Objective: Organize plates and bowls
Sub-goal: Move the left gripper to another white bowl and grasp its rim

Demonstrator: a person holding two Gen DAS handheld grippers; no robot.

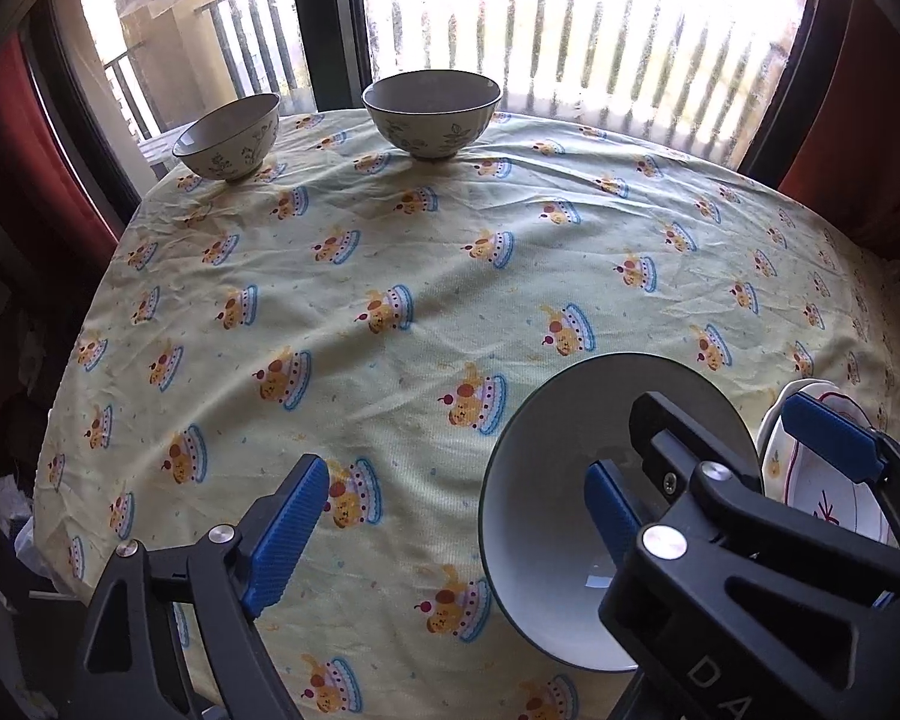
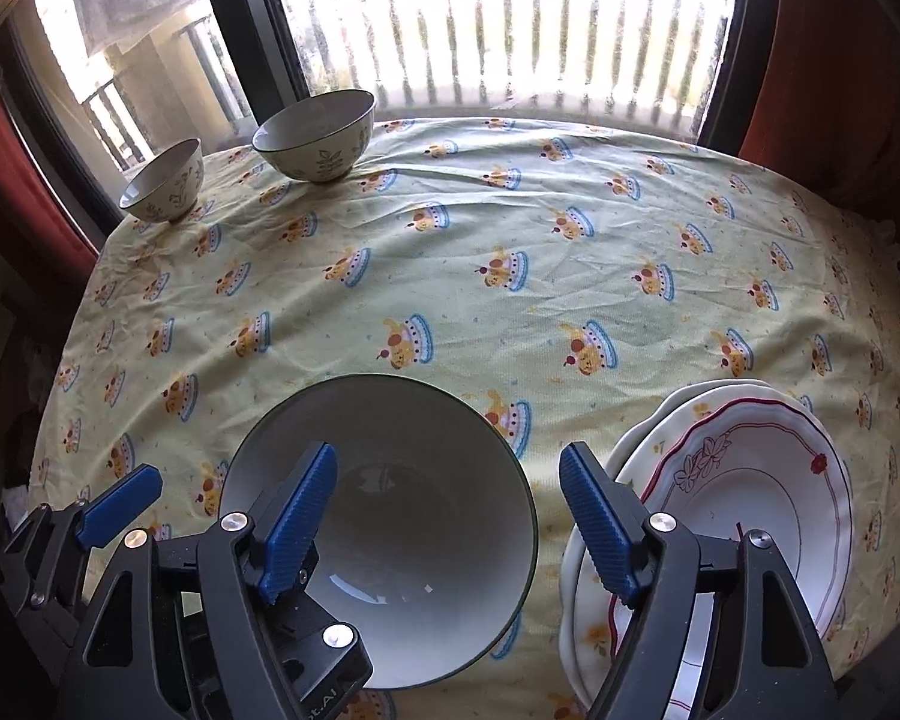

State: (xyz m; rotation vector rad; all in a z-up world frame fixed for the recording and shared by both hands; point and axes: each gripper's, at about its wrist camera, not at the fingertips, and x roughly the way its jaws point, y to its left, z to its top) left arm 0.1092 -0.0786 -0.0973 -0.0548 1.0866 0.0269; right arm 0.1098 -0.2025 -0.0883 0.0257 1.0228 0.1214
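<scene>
Left wrist view: the left gripper (image 1: pixel 456 516) hangs with fingers apart, one pad over the large bowl (image 1: pixel 546 516) on the bench (image 1: pixel 390 252); the right gripper (image 1: pixel 714 462) also reaches here. Two small bowls (image 1: pixel 432 114) wait at the far edge.

Right wrist view: the right gripper (image 2: pixel 444 522) spreads wide around the bowl's right rim, beside stacked plates (image 2: pixel 750 480). Bowl gathering seems underway; next, clamp the rim.

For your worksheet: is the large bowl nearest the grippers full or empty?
Empty. The large bowl shows a bare white inside down to its glossy bottom in the right wrist view, with only the right gripper's left finger dipping inside.
</scene>
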